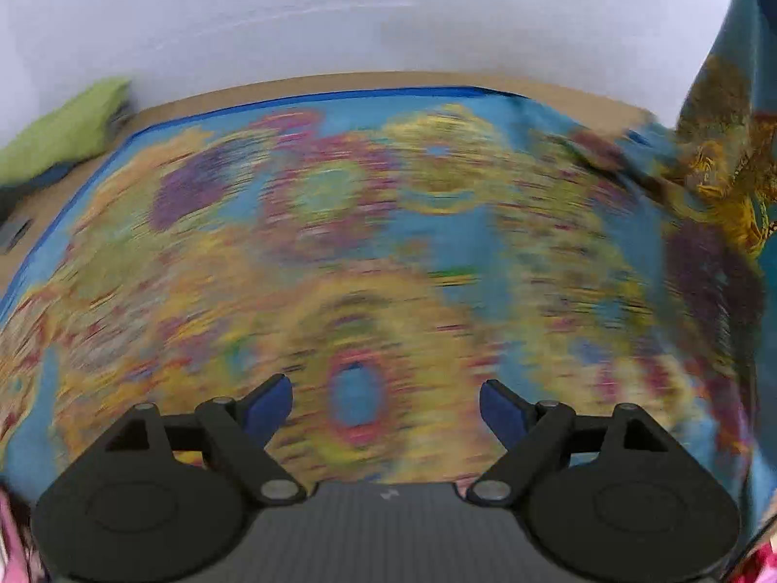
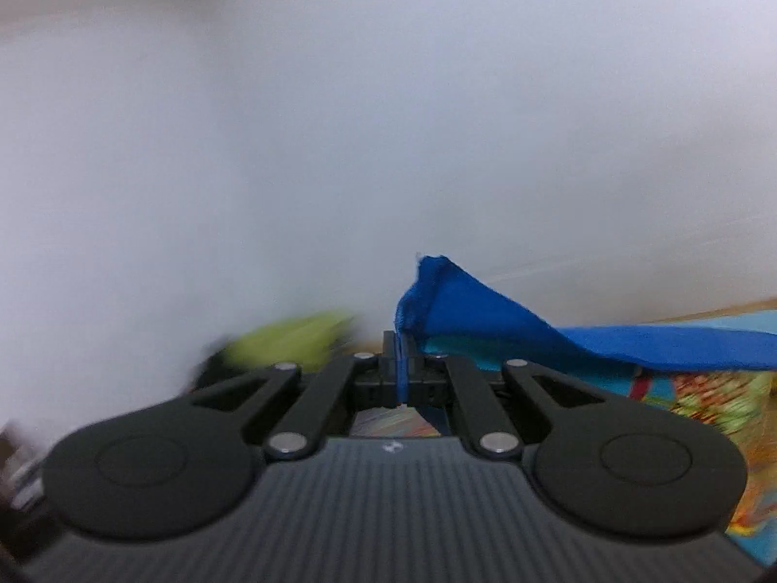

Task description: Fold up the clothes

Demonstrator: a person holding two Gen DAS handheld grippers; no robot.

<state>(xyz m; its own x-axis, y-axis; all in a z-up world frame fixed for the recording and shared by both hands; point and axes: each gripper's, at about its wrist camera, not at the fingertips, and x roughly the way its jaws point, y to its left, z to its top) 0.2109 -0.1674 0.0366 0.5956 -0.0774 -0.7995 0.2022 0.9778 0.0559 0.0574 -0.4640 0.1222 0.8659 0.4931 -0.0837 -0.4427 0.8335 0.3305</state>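
sprawling blue floral cloth (image 1: 388, 243), blue-hemmed corner pinched by right tongs (image 2: 402, 364).

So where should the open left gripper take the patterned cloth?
Likely the blue hem along the far edge, coming from above. It lies flat and straight on the table, and the right gripper already pinches that same hem, so a matching hold would let the cloth fold evenly.

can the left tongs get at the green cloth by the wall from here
Probably yes, but not straight away: the left tongs stand open and empty over the patterned cloth, while the green cloth lies far left with nothing visibly between.
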